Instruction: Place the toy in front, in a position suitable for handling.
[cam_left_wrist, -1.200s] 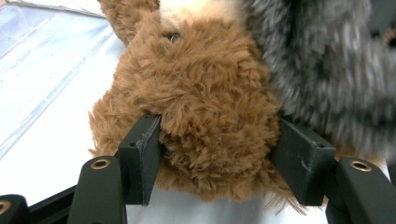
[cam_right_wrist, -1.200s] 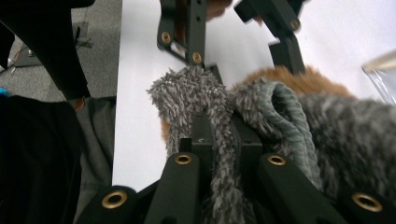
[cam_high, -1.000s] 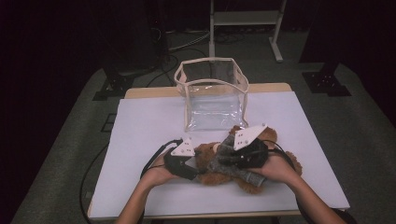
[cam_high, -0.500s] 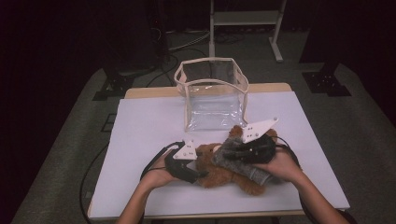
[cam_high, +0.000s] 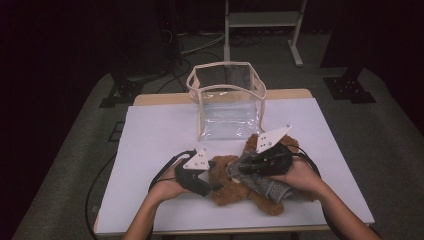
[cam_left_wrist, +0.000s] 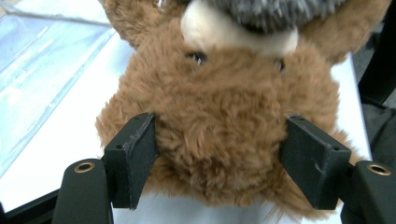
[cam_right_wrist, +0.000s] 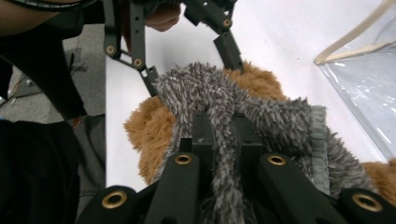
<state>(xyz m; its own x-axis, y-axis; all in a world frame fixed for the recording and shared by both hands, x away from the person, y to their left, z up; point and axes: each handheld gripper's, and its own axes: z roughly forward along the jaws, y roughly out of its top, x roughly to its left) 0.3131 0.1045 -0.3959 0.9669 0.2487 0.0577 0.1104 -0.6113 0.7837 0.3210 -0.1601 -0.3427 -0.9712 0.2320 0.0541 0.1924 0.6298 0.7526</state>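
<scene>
Teddy bear (cam_high: 235, 182) lay on its back near the front edge of the desk (cam_high: 150, 135), just in front of the clear bag (cam_high: 227, 100). Left gripper (cam_left_wrist: 219, 158) had its jaws spread around the bear's head, pads pressed into the fur on both sides, so it acted as the anchor. Right gripper (cam_right_wrist: 219, 135) was pinched on a fold of the grey fuzzy garment (cam_right_wrist: 261, 121), which sat bunched over the bear's body, top edge near the muzzle.

Judged step: working the garment along the body while the head was held.

Doing it well:
- Left gripper should have kept the head pinned to the desk, no lift, else the bear would slide with the pull.
- Right gripper needed a bite on fabric only, not fur underneath.
- Pull should have run along the body axis, low, in short strokes, re-gripping when the fold stretched.
- Watch for the garment snagging on an arm.
</scene>
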